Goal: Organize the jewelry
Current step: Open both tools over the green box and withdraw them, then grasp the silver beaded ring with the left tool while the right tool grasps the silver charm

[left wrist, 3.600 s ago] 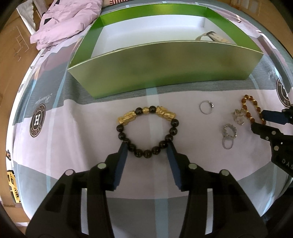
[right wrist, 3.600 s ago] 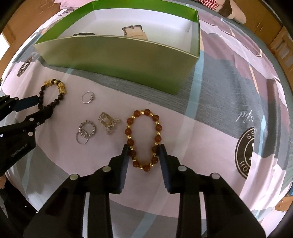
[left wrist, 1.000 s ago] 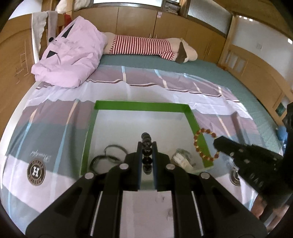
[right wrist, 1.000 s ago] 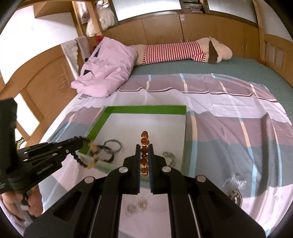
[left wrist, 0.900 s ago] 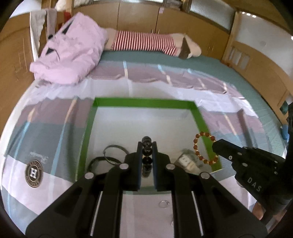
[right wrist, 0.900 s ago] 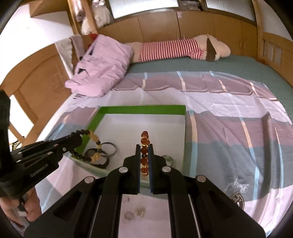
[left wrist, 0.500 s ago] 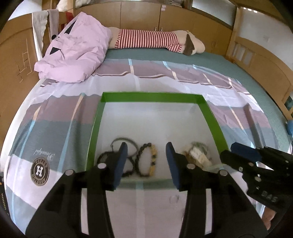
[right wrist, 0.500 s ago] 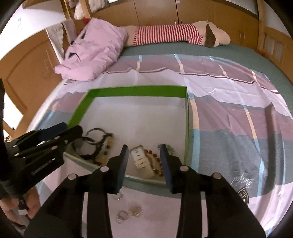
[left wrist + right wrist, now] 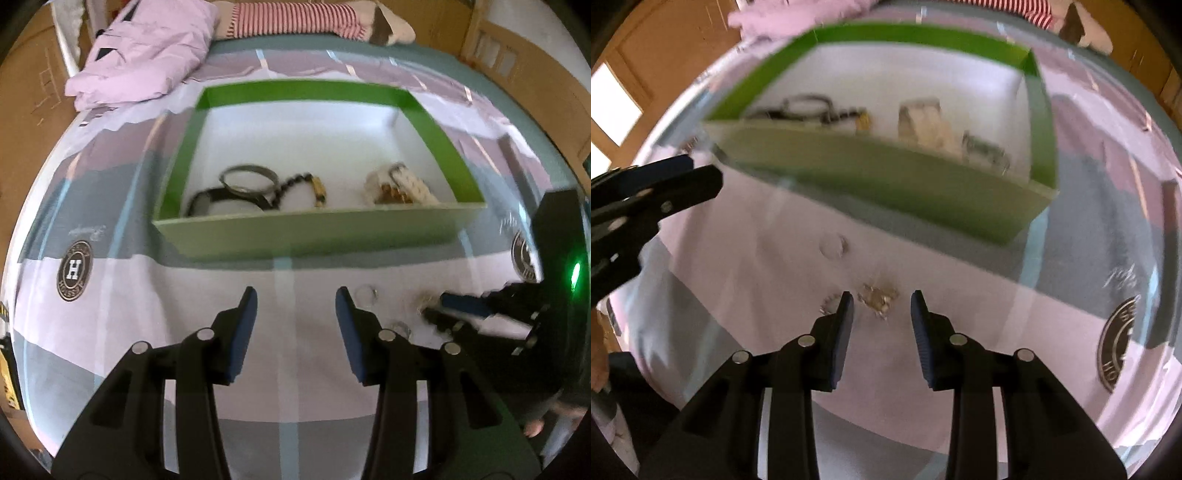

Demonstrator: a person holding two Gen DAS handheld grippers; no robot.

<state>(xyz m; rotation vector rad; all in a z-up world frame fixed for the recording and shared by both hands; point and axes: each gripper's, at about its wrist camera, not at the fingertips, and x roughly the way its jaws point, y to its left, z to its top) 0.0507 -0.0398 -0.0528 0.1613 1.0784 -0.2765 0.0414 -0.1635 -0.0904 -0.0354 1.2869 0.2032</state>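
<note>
A green box (image 9: 317,232) with a white floor stands on the bedspread and holds bangles (image 9: 248,181), the black bead bracelet with gold charms (image 9: 314,188) and a pale watch strap with the amber beads (image 9: 399,190). My left gripper (image 9: 294,297) is open and empty, low over the bedspread before the box. A thin ring (image 9: 365,293) lies just right of it. My right gripper (image 9: 882,299) is open, its fingers on either side of a silver trinket (image 9: 877,297). A ring (image 9: 833,245) and a sparkly ring (image 9: 829,306) lie nearby. The box also shows in the right wrist view (image 9: 886,184).
A pink duvet (image 9: 147,55) and a striped plush toy (image 9: 295,16) lie at the far end of the bed. Wooden furniture surrounds the bed. The bedspread carries round logo prints (image 9: 74,269).
Both grippers have dropped from above the box down to the bedspread in front of it. The two bead bracelets, released earlier, now lie inside the box.
</note>
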